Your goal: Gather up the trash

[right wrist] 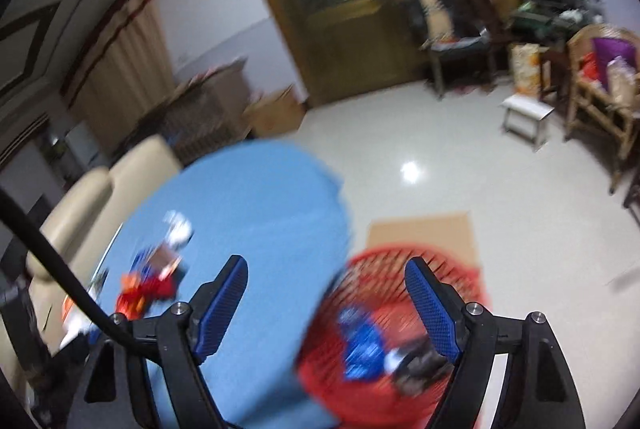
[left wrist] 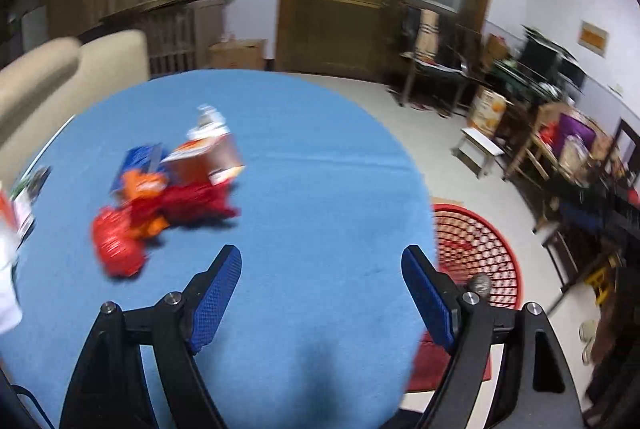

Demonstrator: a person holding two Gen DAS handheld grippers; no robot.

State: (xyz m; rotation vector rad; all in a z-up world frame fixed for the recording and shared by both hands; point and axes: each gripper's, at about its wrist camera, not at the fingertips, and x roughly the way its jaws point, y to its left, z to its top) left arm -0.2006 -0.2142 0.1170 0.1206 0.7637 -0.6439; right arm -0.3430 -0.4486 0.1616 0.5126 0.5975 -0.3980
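Observation:
A pile of trash [left wrist: 168,197], red, orange and blue wrappers with a small carton, lies on the blue round table [left wrist: 300,157], left of centre. My left gripper [left wrist: 322,269] hovers open over the table's near part, right of the pile, nothing between its blue pads. A red mesh basket [left wrist: 484,261] stands on the floor past the table's right edge. In the right wrist view the basket [right wrist: 384,269] holds a blue wrapper [right wrist: 362,347] and dark scraps. My right gripper [right wrist: 326,281] is open and empty above the table edge and basket. The trash pile [right wrist: 150,285] appears small at left.
A beige sofa [left wrist: 60,77] borders the table's far left. More packaging [left wrist: 24,205] lies at the table's left edge. A cardboard sheet [right wrist: 420,233] lies under the basket on the pale floor. A white stool [right wrist: 526,117], wooden chairs and clutter line the right wall.

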